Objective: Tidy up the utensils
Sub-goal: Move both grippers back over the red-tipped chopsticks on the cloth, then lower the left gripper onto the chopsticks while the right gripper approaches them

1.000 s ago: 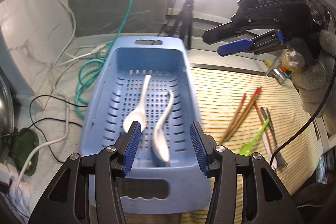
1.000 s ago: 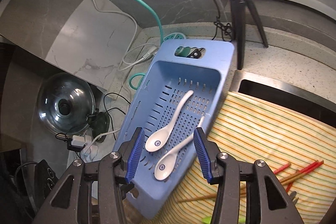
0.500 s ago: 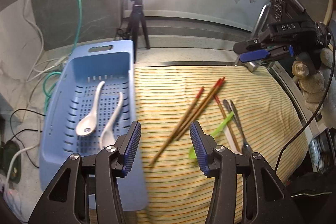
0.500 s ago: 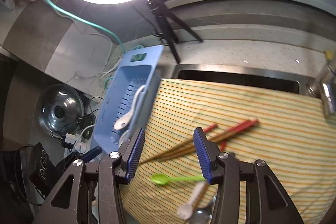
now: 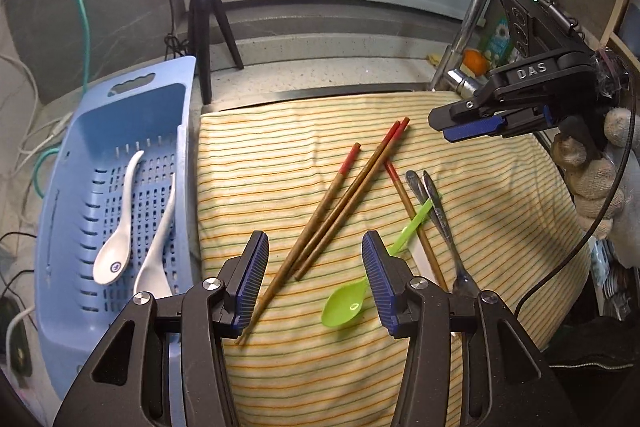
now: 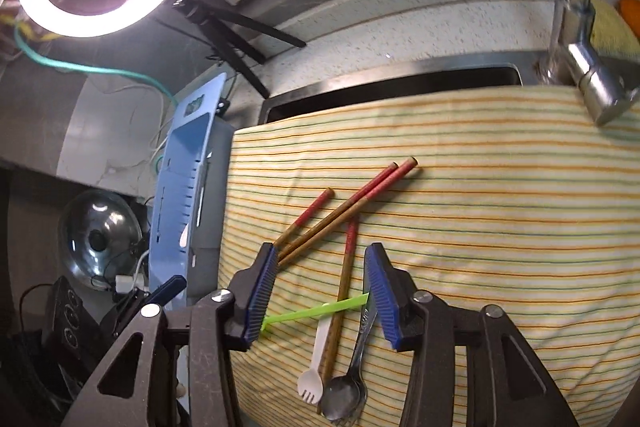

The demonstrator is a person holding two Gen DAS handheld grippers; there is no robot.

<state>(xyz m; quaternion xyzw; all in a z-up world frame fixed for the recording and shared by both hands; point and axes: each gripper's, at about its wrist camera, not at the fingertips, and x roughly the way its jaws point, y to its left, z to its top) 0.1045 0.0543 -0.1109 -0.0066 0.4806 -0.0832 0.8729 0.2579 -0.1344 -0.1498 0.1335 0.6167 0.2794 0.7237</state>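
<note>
While the left gripper [image 5: 315, 279] hangs with its jaws spread wide and nothing between them, the left wrist view looks down on a striped cloth [image 5: 280, 155] where the loose utensils lie: three chopsticks [image 5: 340, 203] with red tips run diagonally up to the right, their lower ends between the pads, a fourth [image 5: 412, 215] crosses toward the lower right, and a green spoon [image 5: 348, 303] lies with its bowl just inside the right pad, its handle slanting up over that fourth stick. Two metal pieces [image 5: 436, 211] lie side by side just right of it, and a white utensil [image 5: 420, 255] shows partly under the green handle. Left of the cloth, a blue basket [image 5: 56, 227] holds two white spoons [image 5: 120, 243], bowls nearest the camera. At right the right gripper [image 5: 472, 127] hovers above the cloth's far edge, seen side-on, held by a gloved hand [image 5: 596, 187]. From the right wrist view, the right gripper [image 6: 320, 291] is likewise wide and empty, poised over the chopsticks [image 6: 344, 211] and the green handle [image 6: 316, 311]; a white fork [image 6: 316, 359] and a metal spoon [image 6: 344, 399] lie below, and the basket [image 6: 180, 195] stands edge-on at left, past the cloth [image 6: 500, 227]
</note>
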